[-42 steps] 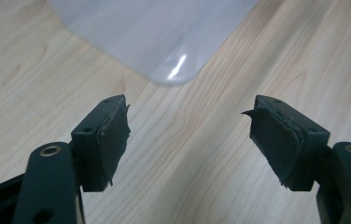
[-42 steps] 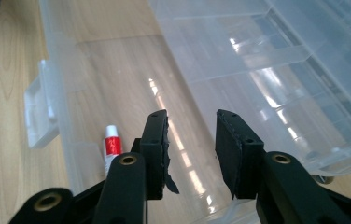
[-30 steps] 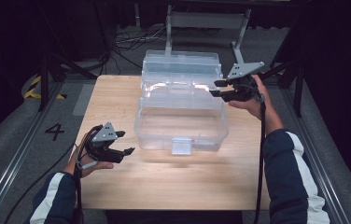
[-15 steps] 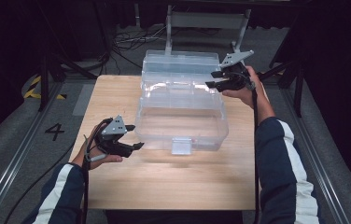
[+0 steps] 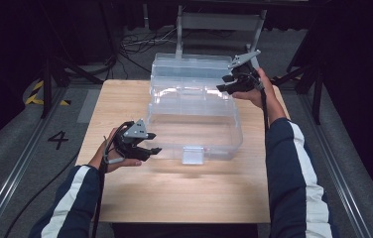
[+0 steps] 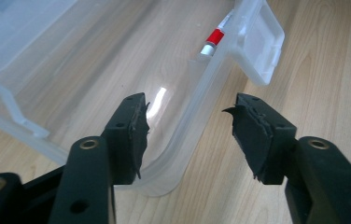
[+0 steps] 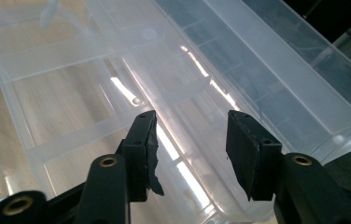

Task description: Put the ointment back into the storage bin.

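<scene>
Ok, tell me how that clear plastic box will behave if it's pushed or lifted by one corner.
The clear plastic box looks nearly empty, so probably light. Its thin walls may flex under the left claw. On the smooth wooden table it would likely slide rather than tip.

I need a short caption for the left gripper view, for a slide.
Open left claw straddling the corner wall of a clear plastic box on a wooden table.
</scene>
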Tool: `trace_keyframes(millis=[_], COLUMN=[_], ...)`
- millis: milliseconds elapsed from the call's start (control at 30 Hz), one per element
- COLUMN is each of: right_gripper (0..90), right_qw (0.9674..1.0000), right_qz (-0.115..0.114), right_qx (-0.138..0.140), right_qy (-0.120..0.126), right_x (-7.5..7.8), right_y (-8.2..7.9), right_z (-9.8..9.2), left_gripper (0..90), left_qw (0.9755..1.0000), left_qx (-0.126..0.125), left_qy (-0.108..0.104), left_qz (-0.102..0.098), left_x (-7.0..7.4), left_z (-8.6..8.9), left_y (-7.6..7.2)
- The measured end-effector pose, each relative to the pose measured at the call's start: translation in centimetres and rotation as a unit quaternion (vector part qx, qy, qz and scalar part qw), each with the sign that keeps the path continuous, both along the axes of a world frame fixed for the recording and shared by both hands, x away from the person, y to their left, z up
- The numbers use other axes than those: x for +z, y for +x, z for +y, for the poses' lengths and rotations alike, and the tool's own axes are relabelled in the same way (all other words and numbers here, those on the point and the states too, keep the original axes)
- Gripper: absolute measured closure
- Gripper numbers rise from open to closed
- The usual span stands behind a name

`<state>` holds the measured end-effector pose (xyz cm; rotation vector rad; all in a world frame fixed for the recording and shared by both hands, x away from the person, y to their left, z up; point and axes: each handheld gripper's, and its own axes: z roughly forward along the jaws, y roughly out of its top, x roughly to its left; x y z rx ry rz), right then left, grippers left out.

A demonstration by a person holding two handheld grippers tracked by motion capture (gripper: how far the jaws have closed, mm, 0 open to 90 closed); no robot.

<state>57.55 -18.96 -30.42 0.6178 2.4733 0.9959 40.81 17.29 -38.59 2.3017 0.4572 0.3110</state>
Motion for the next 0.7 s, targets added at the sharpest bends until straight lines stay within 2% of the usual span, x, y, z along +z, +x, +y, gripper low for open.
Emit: trace_keyframes(millis=[233,367,500,633,700], right_gripper=[57.4,61.8,64.6,65.6,66.7], right_qw=[0.9999,0.9999,0.9999,0.9998,0.9997], right_qz=[0.012,0.013,0.013,0.015,0.016], right_qx=[0.0,0.003,0.004,0.008,0.009], right_qy=[-0.008,0.0,-0.004,-0.01,-0.015], right_x=[-0.5,-0.6,-0.5,-0.3,-0.3], right_y=[0.3,0.2,0.2,0.1,0.0], right_z=[0.0,0.0,0.1,0.1,0.1], left_gripper=[51.9,56.8,61.9,67.8,70.9], left_qw=[0.9996,0.9979,0.9968,0.9962,0.9955], left_qx=[-0.017,-0.028,-0.026,-0.019,-0.024], left_qy=[0.021,0.058,0.074,0.085,0.092], left_qz=[0.006,0.01,0.013,0.007,0.007], left_x=[-0.6,-1.2,-1.6,-1.7,-1.7], left_z=[-1.2,-1.9,-2.2,-2.3,-2.5], left_y=[0.5,0.9,1.1,1.3,1.4])
